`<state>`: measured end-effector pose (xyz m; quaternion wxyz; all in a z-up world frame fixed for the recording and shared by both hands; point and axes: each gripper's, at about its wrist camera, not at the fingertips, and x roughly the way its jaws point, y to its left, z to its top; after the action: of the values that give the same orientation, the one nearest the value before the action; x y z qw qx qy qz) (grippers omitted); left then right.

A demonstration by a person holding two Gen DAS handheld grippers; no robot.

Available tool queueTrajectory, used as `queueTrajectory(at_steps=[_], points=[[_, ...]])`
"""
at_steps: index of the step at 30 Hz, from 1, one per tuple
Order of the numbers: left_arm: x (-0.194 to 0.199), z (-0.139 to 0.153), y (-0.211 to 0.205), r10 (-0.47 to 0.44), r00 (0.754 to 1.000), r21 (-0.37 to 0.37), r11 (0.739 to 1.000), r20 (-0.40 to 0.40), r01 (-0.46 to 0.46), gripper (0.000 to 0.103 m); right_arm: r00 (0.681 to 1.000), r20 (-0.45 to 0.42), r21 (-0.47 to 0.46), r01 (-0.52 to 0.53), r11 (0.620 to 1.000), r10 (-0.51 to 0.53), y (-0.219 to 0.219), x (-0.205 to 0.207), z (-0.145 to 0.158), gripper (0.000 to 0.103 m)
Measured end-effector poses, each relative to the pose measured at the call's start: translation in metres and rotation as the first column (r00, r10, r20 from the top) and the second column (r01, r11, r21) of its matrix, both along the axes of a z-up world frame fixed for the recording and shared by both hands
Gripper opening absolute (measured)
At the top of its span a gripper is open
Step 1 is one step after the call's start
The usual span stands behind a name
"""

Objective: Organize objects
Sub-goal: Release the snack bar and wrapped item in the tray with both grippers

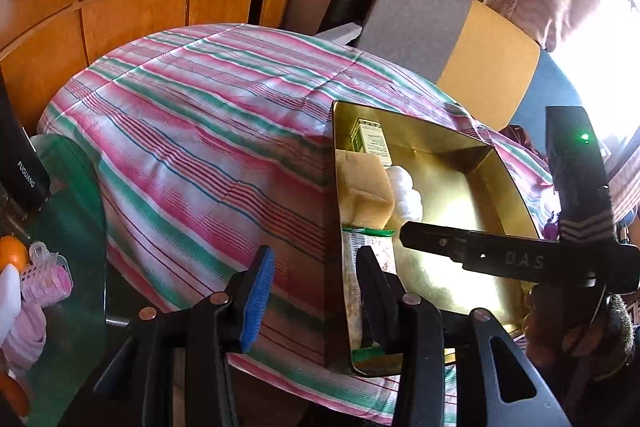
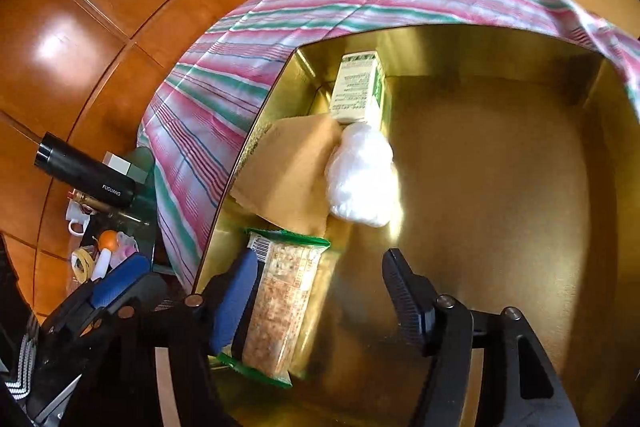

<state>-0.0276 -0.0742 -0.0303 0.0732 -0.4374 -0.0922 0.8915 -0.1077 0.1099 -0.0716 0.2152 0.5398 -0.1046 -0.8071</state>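
Observation:
A gold tin (image 1: 460, 155) (image 2: 500, 187) lies open on a striped cloth. Along its left wall lie a green-and-white carton (image 1: 370, 143) (image 2: 358, 87), a tan block (image 1: 362, 187) (image 2: 288, 171), a white cotton wad (image 1: 406, 191) (image 2: 360, 179) and a green-edged snack packet (image 1: 352, 291) (image 2: 280, 307). My right gripper (image 2: 320, 301) hangs open over the tin; the packet lies on the floor beside its blue pad (image 2: 236, 303). My left gripper (image 1: 316, 295) is open and straddles the tin's left wall without pressing it. The right gripper's black frame (image 1: 500, 259) crosses above the tin.
The striped cloth (image 1: 200, 127) covers a rounded surface. At the left a green glass table holds a black flask (image 1: 24, 167) (image 2: 84, 175), an orange (image 1: 12, 255), pink hair rollers (image 1: 44, 279) and a white mug (image 2: 76, 223). Wooden panels stand behind; grey and yellow chair backs (image 1: 480, 67) sit beyond.

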Motion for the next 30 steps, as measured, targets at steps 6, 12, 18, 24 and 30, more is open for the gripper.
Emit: queueTrajectory(at_steps=[6,12,18,24,30], points=[[0.004,0.009,0.006,-0.014,1.0,-0.017,1.0,-0.028,0.014,0.042,0.998,-0.054,0.04,0.022,0.999,-0.019,0.013,0.016,0.018,0.076],[0.01,0.018,0.021,-0.052,0.997,-0.047,0.998,-0.055,0.049,0.043,0.985,-0.165,0.11,0.06,0.992,-0.041,0.034,0.038,0.044,0.09],[0.014,0.023,0.04,-0.1,0.993,-0.067,0.993,-0.062,0.096,0.043,0.963,-0.252,0.142,0.136,0.981,-0.097,0.065,0.06,0.066,0.103],[0.016,0.03,0.067,-0.169,0.983,-0.096,0.982,-0.069,0.162,0.043,0.94,-0.29,0.148,0.231,0.962,-0.181,0.115,0.076,0.078,0.103],[0.016,0.034,0.103,-0.257,0.964,-0.109,0.962,-0.065,0.249,0.043,0.906,-0.302,0.181,0.359,0.916,-0.295,0.191,0.092,0.082,0.103]])
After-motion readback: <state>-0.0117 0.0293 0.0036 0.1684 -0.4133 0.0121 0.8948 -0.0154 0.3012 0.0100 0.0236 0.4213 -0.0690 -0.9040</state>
